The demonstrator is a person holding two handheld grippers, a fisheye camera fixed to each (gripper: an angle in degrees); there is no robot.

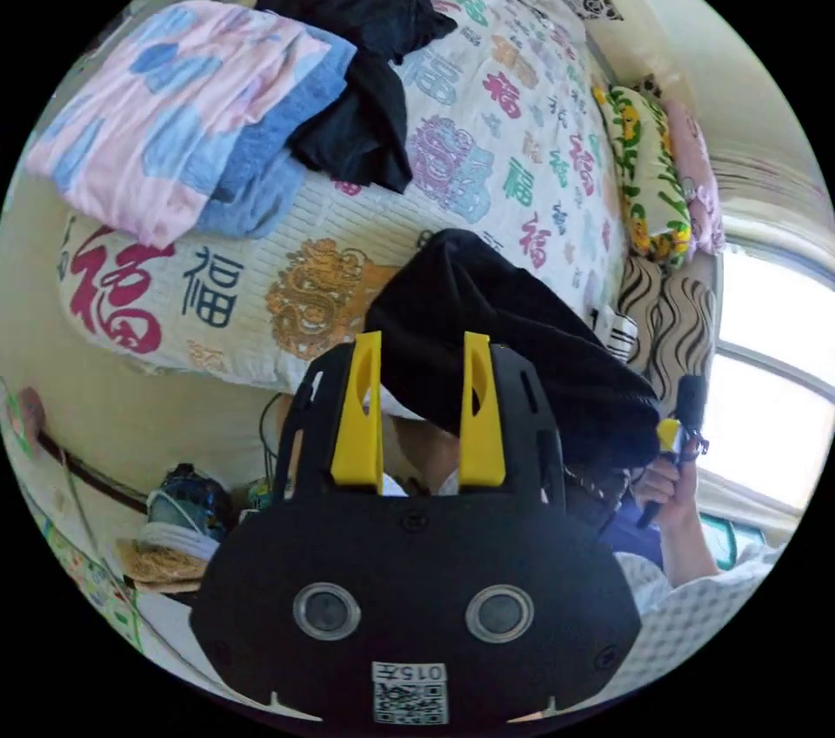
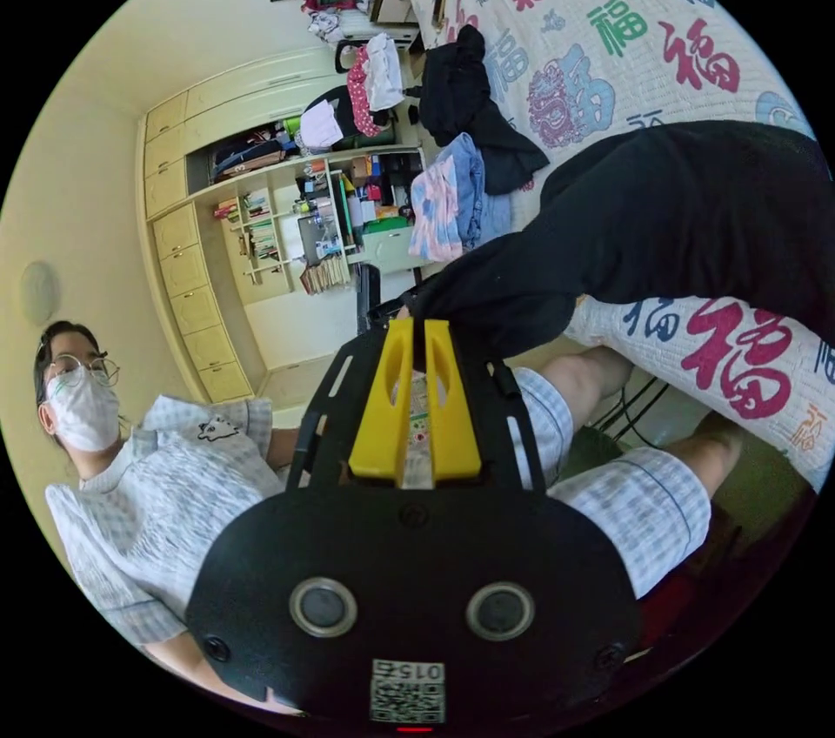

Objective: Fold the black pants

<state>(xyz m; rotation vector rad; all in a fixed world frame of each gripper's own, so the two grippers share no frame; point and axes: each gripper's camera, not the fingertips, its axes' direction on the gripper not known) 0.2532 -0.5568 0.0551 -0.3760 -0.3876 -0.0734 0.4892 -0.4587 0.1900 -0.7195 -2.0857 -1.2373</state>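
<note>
**Black pants held up over the bed**

We hold the black pants (image 1: 513,338) up in the air, between our two hand-held grippers. They hang over the edge of the bed (image 1: 487,164), which has a white cover with big red, blue and green signs on it.

In the left gripper view, the left hand-held gripper (image 1: 422,355) has its two yellow jaws a good way apart. The black cloth lies in the gap between them. One jaw touches the cloth, but we cannot tell if both jaws press on it. Off to the side we see the right hand-held gripper (image 1: 674,429) in a hand (image 1: 665,481), right at the far end of the pants.

In the right gripper view, the right hand-held gripper (image 2: 413,333) has its yellow jaws nearly together — just a thin gap shows. A corner of the black pants (image 2: 661,224) sits pinched at the tips. From there the pants stretch away across the bed (image 2: 600,16).

More clothes lie on the bed. There is a pink and blue folded stack (image 1: 187,116), and just beside it a black heap (image 1: 361,68) that leans on the stack.

The person (image 2: 165,477) sits next to the bed in a light checked top and shorts. Behind them stand pale cupboards and open shelves (image 2: 296,224) full of small things. A bright window (image 1: 774,355) shows past the end of the bed.
</note>
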